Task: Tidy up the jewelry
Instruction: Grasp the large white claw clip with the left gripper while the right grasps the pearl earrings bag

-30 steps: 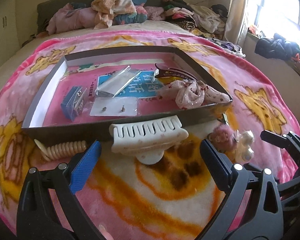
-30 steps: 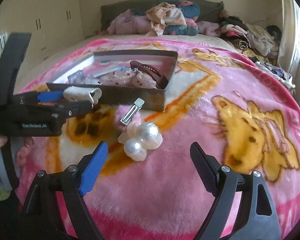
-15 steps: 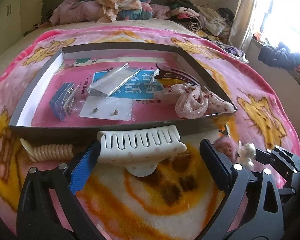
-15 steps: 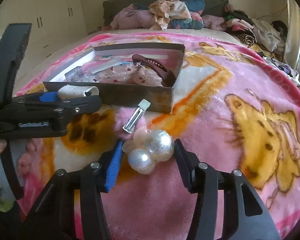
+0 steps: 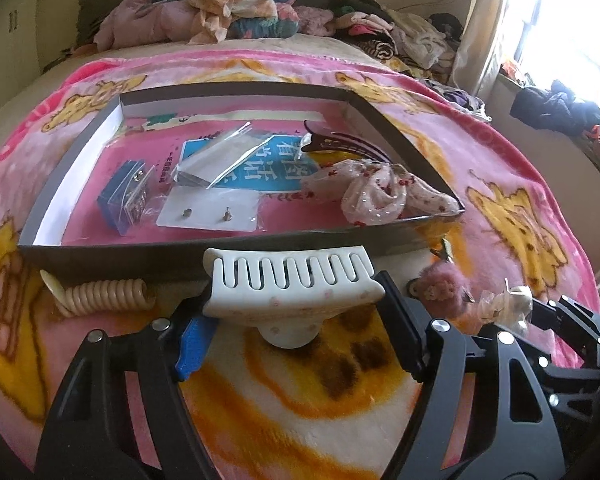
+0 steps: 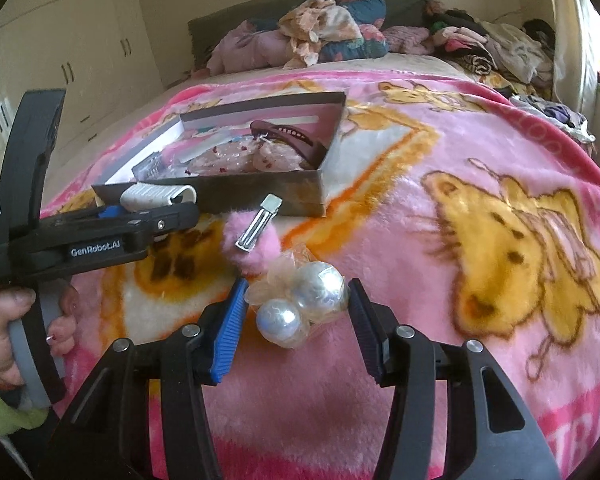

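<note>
the white claw clip (image 5: 290,290) sits between the two arms of the left tongs (image 5: 296,336), lying on the pink blanket (image 5: 520,184) just short of the near wall of the box (image 5: 112,254). those jaws have just been closing in on it; the blue pad and the black pad are both up against its ends, so it looks pinched across its length, likely because that is the firmest way to lift a thing so wide and carry it over the wall.

over at the right tongs (image 6: 296,316), the pearl hair tie (image 6: 300,300) lies between the arms, wrapped in a bit of clear film. these jaws have just been closing too and now stand half drawn in; the black pad touches the bigger pearl and the blue pad rests on the film, so i'd call it a light pinch, though how firm it is i cannot tell. just beyond their tips lies a pink fluffy clip (image 6: 256,240) with its metal bar up, waiting its turn.

left of the left tongs a cream spiral hair tie (image 5: 100,294) lies against the box wall. inside the box, past the tips, a floral scrunchie (image 5: 376,192), a dark claw clip (image 5: 340,146), an earring card (image 5: 208,214) and a small blue packet (image 5: 124,196) are already gathered, so both grabs seem meant to end there.

a hand (image 6: 8,328) grips the left handle.
</note>
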`<state>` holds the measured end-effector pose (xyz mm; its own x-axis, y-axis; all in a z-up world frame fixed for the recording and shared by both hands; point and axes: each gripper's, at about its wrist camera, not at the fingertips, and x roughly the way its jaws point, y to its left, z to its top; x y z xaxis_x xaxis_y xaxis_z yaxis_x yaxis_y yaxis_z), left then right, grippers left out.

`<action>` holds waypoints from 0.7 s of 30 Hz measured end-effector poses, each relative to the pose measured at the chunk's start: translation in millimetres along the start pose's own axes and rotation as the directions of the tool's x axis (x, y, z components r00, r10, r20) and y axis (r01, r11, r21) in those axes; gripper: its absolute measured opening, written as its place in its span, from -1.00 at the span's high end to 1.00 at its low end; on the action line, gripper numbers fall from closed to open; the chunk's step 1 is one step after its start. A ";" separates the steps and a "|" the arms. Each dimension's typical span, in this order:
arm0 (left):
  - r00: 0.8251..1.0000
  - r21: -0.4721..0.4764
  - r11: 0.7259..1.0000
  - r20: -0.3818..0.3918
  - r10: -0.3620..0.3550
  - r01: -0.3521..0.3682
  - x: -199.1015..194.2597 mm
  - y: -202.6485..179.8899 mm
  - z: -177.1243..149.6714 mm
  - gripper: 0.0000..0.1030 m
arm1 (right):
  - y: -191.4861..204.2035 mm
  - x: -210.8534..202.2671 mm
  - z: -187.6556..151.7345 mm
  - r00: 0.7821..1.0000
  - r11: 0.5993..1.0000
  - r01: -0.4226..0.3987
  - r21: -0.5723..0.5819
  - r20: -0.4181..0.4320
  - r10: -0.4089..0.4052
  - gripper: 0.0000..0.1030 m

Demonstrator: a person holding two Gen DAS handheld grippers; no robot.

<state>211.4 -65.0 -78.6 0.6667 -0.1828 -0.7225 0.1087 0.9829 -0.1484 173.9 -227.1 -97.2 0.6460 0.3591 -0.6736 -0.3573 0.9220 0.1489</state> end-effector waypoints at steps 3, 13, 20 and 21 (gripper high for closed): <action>1.000 0.006 1.000 0.013 -0.007 0.007 -7.0 -0.6 -0.3 -0.26 | 0.9 -5.4 0.2 1.000 1.000 0.004 -0.002 0.016 -0.004 0.06; 0.997 0.013 1.000 0.075 -0.009 0.008 -36.8 9.7 7.3 -0.26 | 11.0 -20.0 14.7 0.998 1.000 -0.014 0.003 0.060 0.014 0.06; 0.995 -0.008 1.000 0.100 -0.003 0.004 -46.6 30.3 12.8 -0.26 | 27.9 -20.8 34.7 0.996 1.000 -0.026 -0.016 0.079 0.027 0.06; 0.995 -0.009 1.000 0.104 0.000 0.001 -47.2 33.1 13.6 -0.26 | 30.2 -19.1 38.2 0.996 1.000 -0.027 -0.016 0.081 0.028 0.06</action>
<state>193.6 -23.5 -40.2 0.7395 -0.1801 -0.6486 0.1030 0.9825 -0.1554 176.5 -200.6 -52.2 0.6881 0.3957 -0.6082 -0.3855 0.9095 0.1556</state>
